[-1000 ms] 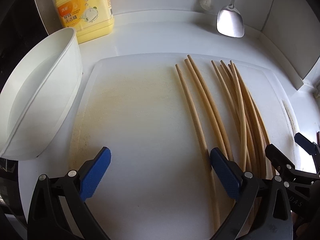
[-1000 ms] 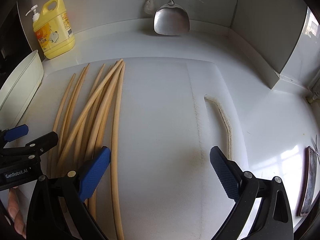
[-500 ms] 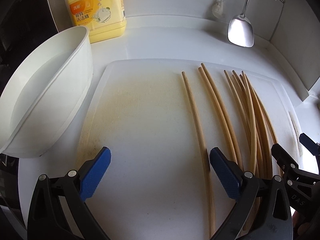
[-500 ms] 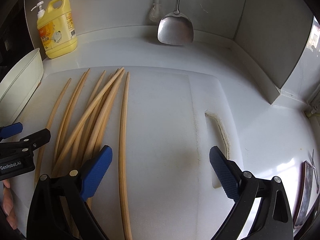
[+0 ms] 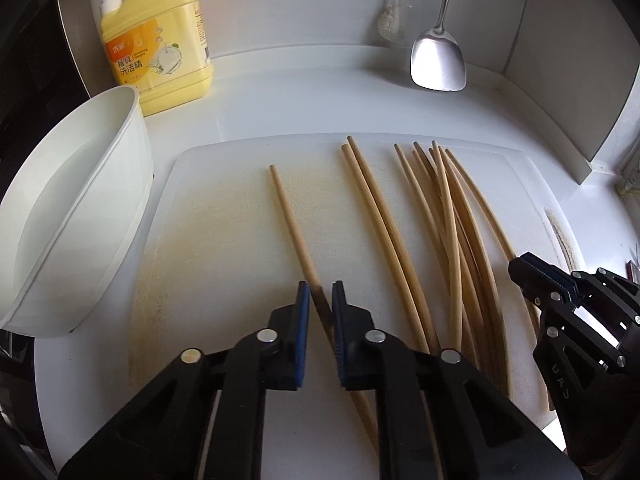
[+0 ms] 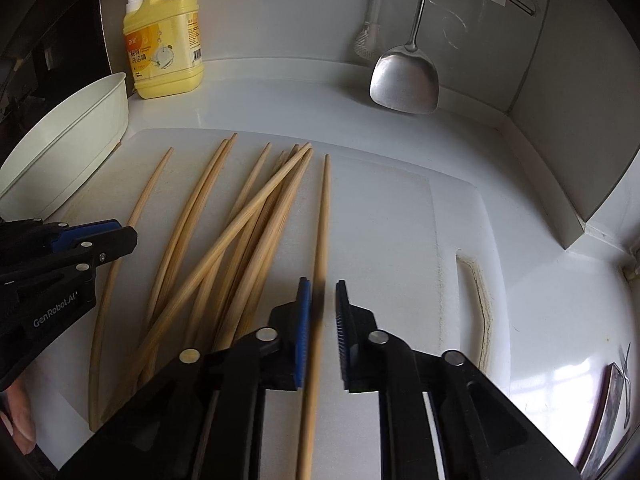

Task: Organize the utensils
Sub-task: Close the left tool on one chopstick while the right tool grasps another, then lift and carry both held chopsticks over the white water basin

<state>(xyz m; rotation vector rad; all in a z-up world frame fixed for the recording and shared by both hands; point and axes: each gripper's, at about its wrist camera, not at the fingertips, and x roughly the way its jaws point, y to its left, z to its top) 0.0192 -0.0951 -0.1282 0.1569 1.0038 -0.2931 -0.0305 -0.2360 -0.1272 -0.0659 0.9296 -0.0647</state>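
Both wide a second ago, now nearly closed: left claw (image 5: 320, 300) straddling the leftmost chopstick (image 5: 290, 220), right claw (image 6: 322, 308) straddling the rightmost chopstick (image 6: 322, 232), small gaps remaining. Both lying on the cutting board (image 5: 224, 208); probably pairing next.
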